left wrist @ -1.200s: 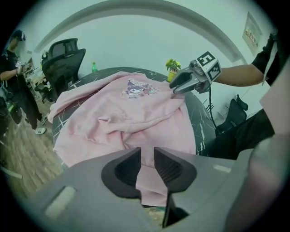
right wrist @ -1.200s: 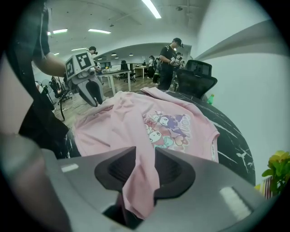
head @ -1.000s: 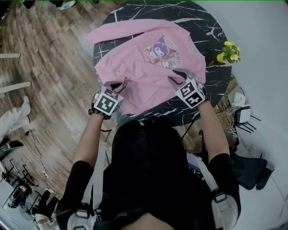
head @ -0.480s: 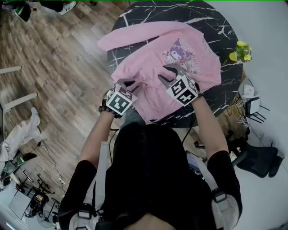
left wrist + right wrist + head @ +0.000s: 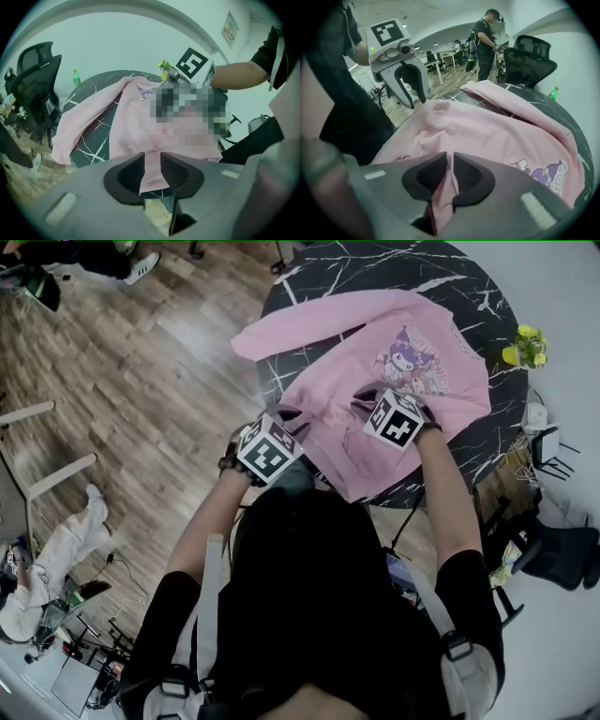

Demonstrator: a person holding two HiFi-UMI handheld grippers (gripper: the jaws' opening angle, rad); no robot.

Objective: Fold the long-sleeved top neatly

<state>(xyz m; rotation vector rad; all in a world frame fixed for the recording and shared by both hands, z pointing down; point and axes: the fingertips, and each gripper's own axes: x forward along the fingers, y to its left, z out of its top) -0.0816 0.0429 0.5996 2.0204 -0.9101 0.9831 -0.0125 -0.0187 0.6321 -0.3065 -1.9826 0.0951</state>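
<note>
The left gripper's (image 5: 151,161) fingers (image 5: 129,174) stand narrowly apart, pinching a strip of the pink top's (image 5: 370,334) near hem. The right gripper's (image 5: 451,164) fingers (image 5: 471,176) have just closed, nearly together, on a fold further in. The top lies spread on the round counter (image 5: 469,287), its hem drooping over the edge. Likely the step is gripping for a fold, and the next move calls for lifting both sides evenly. A second ago the grippers were wider apart.

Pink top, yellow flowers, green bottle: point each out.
Pink top (image 5: 370,357), head view, chest fabric beside the print.
Yellow flowers (image 5: 527,345), head view, the blooms.
Green bottle (image 5: 75,79), left gripper view, its body.
</note>
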